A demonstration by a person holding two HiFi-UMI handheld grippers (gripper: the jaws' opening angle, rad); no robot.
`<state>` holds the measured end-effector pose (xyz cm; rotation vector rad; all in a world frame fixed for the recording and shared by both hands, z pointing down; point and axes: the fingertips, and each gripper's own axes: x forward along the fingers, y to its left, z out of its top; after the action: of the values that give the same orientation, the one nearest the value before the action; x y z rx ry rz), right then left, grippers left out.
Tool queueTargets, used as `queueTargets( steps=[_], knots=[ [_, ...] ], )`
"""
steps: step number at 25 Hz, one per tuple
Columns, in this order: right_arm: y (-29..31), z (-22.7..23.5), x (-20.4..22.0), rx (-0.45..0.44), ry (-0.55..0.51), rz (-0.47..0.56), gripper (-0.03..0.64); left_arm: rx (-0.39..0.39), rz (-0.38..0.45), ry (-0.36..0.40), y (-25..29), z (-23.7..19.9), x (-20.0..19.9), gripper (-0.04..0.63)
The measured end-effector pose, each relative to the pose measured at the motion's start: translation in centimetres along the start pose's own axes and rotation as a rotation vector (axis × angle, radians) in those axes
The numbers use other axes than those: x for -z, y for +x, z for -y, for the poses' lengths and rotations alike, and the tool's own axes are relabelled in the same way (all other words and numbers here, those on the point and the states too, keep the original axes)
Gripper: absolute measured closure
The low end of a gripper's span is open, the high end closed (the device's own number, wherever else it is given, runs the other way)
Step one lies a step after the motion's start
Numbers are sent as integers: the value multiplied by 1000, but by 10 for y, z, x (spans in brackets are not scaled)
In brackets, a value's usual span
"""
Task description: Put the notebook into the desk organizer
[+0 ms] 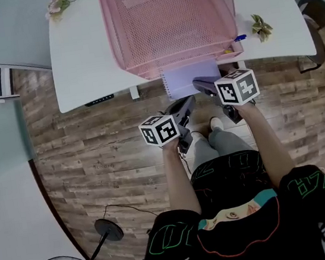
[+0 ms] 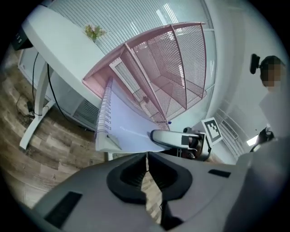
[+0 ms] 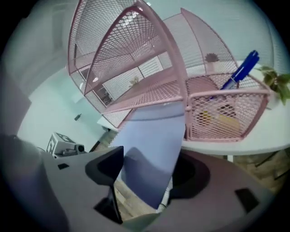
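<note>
Notebook juts from pink organizer – right gripper gapes loosely around it, left gripper closed, empty – blue pen right.

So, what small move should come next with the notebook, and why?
Probably nudge the notebook deeper into the organizer with the right gripper: its jaws stand open around the notebook, which is only partly inside and overhangs the desk.

The organizer stands on the table at 12 o'clock. The notebook lies partly in its lowest tier, jutting over the table's edge toward 6 o'clock. A pen sits in the compartment at the organizer's 4 o'clock.
</note>
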<state>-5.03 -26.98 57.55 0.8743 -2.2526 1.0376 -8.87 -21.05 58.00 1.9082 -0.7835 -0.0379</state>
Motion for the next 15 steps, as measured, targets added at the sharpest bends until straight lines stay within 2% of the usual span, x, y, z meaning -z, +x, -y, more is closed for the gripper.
queueTargets(
  steps=[6, 12, 13, 15],
  knots=[
    [-19, 7, 8, 52, -73, 2, 322, -54, -10, 32, 6, -5, -8, 586],
    [-28, 11, 14, 83, -123, -14, 328, -118, 23, 52, 8, -14, -31, 589],
    [-29, 10, 16, 90, -135, -19, 333, -130, 23, 57, 8, -16, -34, 590],
    [-31, 13, 19, 121, -160, -24, 395, -151, 16, 69, 9, -19, -38, 591]
  ],
)
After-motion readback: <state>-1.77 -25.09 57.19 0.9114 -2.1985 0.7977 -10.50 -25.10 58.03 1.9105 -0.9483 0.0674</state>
